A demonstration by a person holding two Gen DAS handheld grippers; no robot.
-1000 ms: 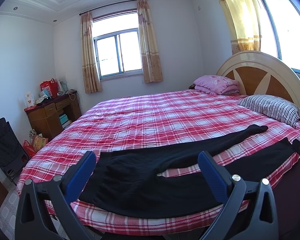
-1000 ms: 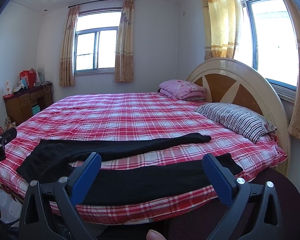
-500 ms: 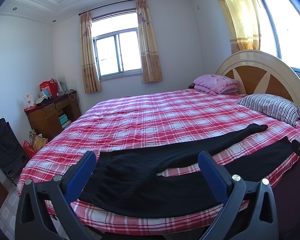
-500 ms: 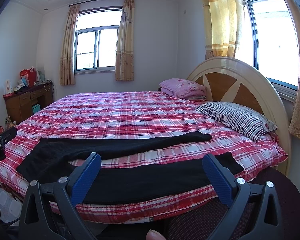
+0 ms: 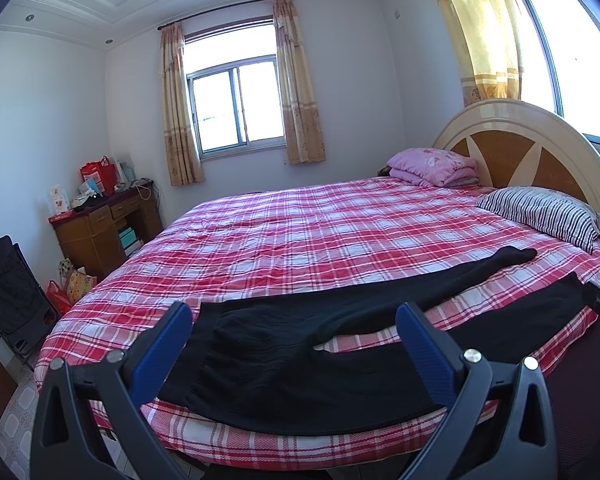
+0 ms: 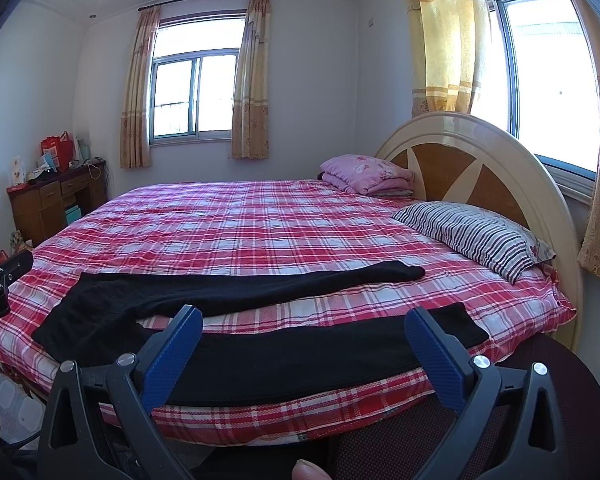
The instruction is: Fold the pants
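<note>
Lying flat near the front edge of the bed (image 5: 300, 232), the black pants (image 5: 284, 344) have the waist toward the left and the two legs spread apart toward the striped pillow (image 6: 472, 236), probably laid out so for the first fold. The left gripper (image 5: 292, 344) and right gripper (image 6: 304, 348) both hover before the bed, wide open, holding nothing, apparently because the folding is not yet begun

i see a bed (image 5: 300, 232) under a red plaid cover. black pants (image 5: 300, 360) lie flat along its near edge, legs apart. a striped pillow (image 5: 540, 212) and folded pink blanket (image 5: 432, 164) sit by the headboard.
</note>
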